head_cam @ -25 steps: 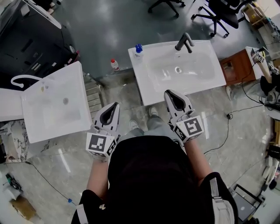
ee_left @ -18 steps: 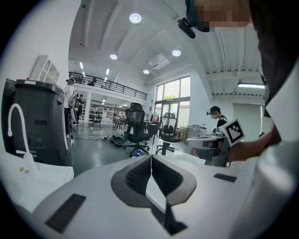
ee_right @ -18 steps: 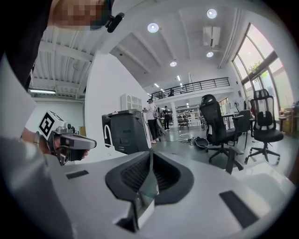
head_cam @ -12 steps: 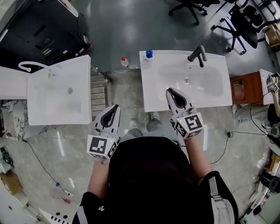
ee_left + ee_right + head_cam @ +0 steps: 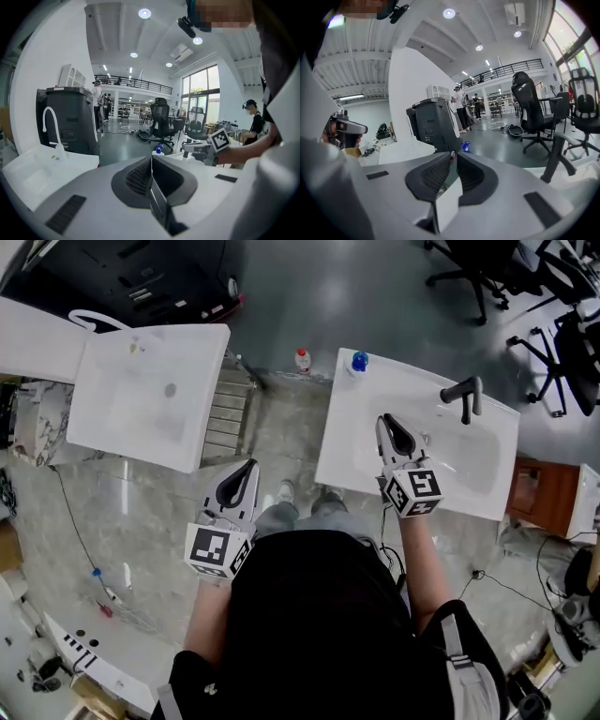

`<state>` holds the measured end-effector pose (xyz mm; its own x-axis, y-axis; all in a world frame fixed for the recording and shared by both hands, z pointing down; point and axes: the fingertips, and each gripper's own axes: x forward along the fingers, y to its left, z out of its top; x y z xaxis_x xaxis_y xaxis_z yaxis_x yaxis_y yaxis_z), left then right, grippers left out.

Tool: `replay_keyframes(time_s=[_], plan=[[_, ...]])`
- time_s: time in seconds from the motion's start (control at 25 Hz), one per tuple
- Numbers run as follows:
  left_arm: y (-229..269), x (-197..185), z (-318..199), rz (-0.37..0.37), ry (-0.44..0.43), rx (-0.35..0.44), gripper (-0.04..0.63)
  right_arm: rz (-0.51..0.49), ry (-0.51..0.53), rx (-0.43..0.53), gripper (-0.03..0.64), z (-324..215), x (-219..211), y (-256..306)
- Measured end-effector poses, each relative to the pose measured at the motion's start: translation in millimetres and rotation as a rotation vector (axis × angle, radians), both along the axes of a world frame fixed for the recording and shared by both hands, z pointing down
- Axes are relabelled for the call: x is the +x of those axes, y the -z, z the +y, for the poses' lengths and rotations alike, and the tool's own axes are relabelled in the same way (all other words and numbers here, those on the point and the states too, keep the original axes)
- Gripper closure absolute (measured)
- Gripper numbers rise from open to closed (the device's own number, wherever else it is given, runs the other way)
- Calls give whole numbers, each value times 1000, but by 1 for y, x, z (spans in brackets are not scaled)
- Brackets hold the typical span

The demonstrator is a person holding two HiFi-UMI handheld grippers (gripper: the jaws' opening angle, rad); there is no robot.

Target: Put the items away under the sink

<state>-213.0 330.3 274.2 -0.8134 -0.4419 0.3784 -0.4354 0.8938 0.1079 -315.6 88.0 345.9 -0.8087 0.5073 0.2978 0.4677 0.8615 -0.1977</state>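
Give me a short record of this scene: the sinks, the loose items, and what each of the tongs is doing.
Right white rectangular sink: dark grey tap at its far edge
Left white rectangular sink: nothing on it that I can make out
Blue-topped bottle: stands on the right sink's far left corner
Red-capped white bottle: on the floor beside that corner
Left tongs: shut, empty, over the floor
Right tongs: shut, empty, over the right sink

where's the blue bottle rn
Head view, upper middle: the blue bottle stands on the far left corner of the right-hand sink, near a red-capped bottle on the floor.
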Motion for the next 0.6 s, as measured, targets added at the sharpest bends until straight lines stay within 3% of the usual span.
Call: replay_keyframes(time_s=[0.44,0.6], plan=[[-19,13,6,69,186,-25,572,90,88,62,574,2,-60,-69],[-24,19,7,87,231,-28,572,114,120,84,511,8,-77,-85]])
